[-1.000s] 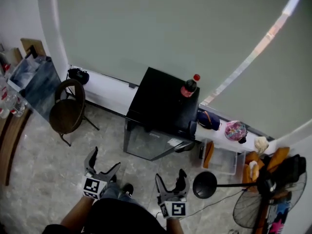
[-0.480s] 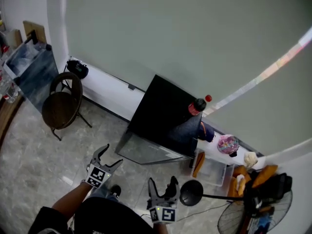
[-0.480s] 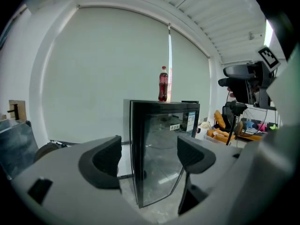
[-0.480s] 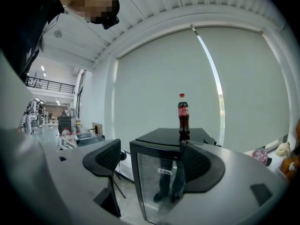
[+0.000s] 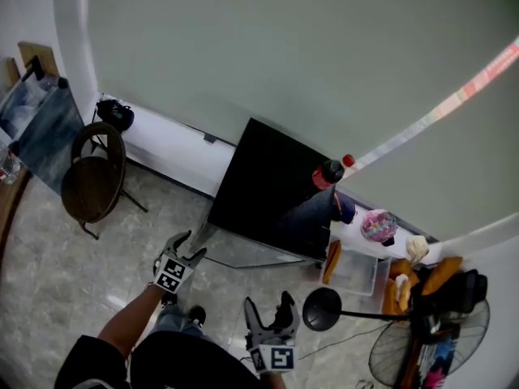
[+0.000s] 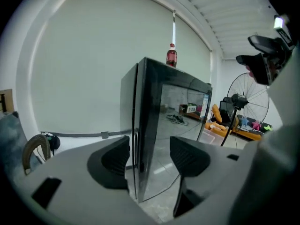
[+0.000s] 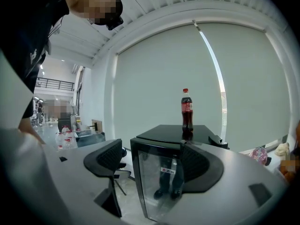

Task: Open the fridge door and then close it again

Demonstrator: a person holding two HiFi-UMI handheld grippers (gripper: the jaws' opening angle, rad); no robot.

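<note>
Head view: the small black fridge (image 5: 272, 189) stands by the far wall, its glass door (image 5: 243, 254) shut. The left gripper (image 5: 190, 245) is near the door's left edge and the right gripper (image 5: 268, 305) hangs nearer, apart.

Left gripper view: the jaws are half apart and have just been closing. The door's edge lines up between them, untouched.

Right gripper view: the jaws are wide, have just closed a little, and hold nothing.

By my judgement opening has not begun, so both steps remain.

- The left gripper (image 5: 193, 244) has moved forward and down, away from the person's legs, to just beside the front left corner of the fridge (image 5: 272, 186).
- Its jaws have just been closing partway, pads pressing on nothing.
</note>
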